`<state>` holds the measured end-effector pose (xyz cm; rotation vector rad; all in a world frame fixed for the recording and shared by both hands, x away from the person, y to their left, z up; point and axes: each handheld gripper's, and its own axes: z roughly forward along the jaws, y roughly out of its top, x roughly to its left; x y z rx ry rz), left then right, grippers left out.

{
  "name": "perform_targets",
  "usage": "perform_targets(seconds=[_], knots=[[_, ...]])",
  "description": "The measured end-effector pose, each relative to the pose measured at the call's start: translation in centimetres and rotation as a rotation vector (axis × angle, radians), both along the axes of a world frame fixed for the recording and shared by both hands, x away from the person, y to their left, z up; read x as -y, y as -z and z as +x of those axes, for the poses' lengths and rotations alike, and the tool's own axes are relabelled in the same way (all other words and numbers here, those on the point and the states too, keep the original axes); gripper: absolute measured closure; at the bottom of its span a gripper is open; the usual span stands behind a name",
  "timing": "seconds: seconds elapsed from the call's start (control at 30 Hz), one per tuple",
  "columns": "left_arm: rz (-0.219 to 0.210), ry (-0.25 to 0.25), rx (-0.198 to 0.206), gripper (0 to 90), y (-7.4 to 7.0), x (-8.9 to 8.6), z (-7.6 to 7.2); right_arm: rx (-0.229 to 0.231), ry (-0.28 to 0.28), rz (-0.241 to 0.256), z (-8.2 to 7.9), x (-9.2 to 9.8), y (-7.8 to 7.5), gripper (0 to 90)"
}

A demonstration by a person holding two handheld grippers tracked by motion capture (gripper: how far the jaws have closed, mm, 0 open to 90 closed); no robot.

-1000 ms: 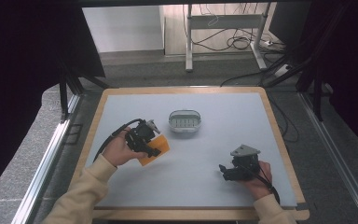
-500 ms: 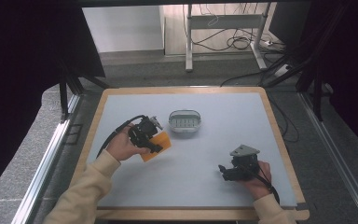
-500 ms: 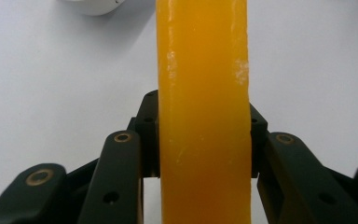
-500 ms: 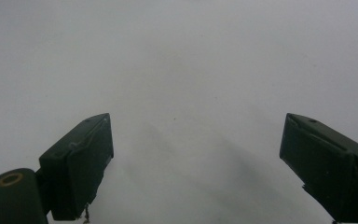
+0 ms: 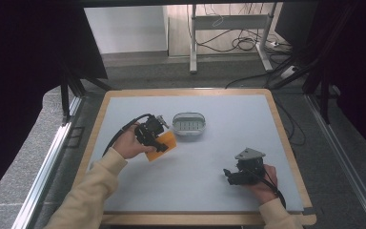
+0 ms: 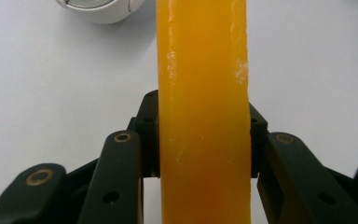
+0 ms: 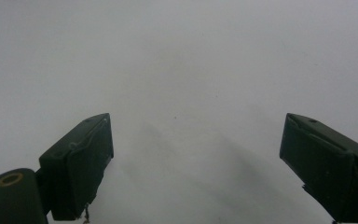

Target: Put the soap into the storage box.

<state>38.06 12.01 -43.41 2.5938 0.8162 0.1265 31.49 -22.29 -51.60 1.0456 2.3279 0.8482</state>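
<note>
My left gripper is shut on an orange bar of soap, held just above the table left of centre. In the left gripper view the orange soap stands edge-on between the black jaws, which press on both its sides. A white oval soap dish with a grey ribbed insert sits just right of and beyond the soap; its rim peeks in at the top of the left gripper view. My right gripper rests low at the front right, open, with only bare table between its jaws.
The work surface is a pale grey mat on a wooden board with raised edges. Beyond the far edge stand a desk frame and loose cables on the floor. A dark curtain hangs on both sides.
My left gripper has carried the orange soap a little farther away and to the right, closer to the soap dish. The right gripper has stayed put.
</note>
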Motion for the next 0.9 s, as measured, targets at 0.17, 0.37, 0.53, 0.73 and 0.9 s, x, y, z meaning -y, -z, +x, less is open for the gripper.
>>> perform_targets(seconds=[0.17,0.37,0.53,0.73,0.9], knots=[[0.001,-0.011,0.004,61.9,0.1,0.1,0.6,0.001,0.001,0.002,0.0,0.1,0.0,9.8],[0.008,-0.009,0.004,61.9,0.0,0.3,1.4,0.010,-0.002,0.002,0.0,0.1,-0.1,9.9],[0.004,-0.004,-0.003,61.9,-0.3,0.9,1.9,0.010,-0.004,0.002,0.0,0.1,-0.1,9.9],[0.003,-0.002,0.002,61.9,-0.7,1.3,2.3,0.008,-0.002,0.003,0.0,0.2,-0.1,9.8],[0.004,0.005,-0.001,61.9,-0.9,1.6,2.5,0.006,-0.005,0.002,0.0,0.1,-0.1,9.9]])
